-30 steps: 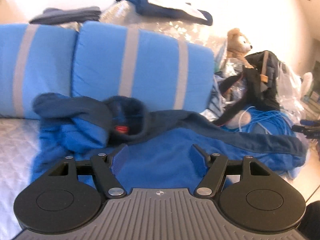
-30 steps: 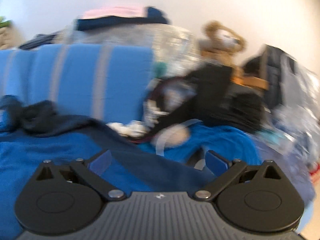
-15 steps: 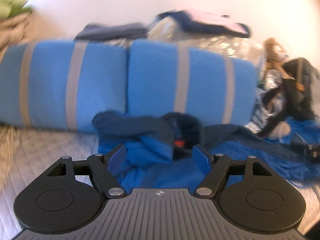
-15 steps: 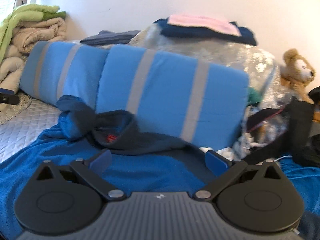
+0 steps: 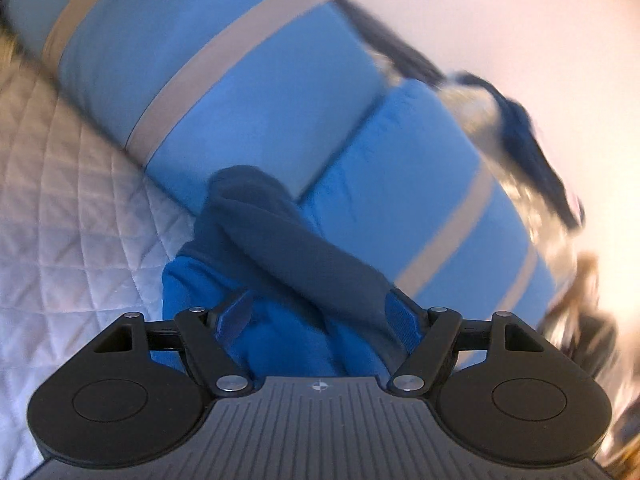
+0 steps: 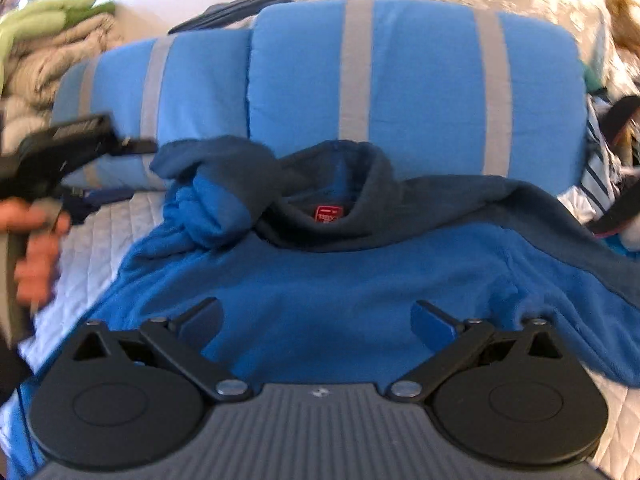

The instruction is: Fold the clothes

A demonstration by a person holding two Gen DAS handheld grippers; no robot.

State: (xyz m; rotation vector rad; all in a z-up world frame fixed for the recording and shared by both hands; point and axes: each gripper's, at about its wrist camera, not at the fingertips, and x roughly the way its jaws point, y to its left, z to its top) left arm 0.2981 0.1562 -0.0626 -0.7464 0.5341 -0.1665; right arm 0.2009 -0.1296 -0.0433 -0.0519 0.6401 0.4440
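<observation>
We see a blue fleece hoodie (image 6: pixel 340 272) spread on the white quilted bedcover (image 6: pixel 96 248), its dark navy hood (image 6: pixel 340 184) lying against two blue pillows with grey stripes (image 6: pixel 420 80). Only the right wrist view gives us the whole garment: the red neck label (image 6: pixel 329 214), the bunched sleeve (image 6: pixel 212 196) at the upper left, and the other sleeve trailing off to the right.

In that view the right gripper (image 6: pixel 316 320) hovers over the hoodie's body, its blue fingers spread wide with nothing between them. At the left edge we also catch the left gripper (image 6: pixel 60 152) from outside, blurred, with the person's hand (image 6: pixel 36 256) on its handle.

The left wrist view is tilted and shows only the bunched sleeve (image 5: pixel 288 256) close up, beside the quilt (image 5: pixel 72 184) and pillows (image 5: pixel 224 80). The left gripper (image 5: pixel 318 316) has its fingers apart, straddling the sleeve fabric; we cannot see the pads pressing on it.
</observation>
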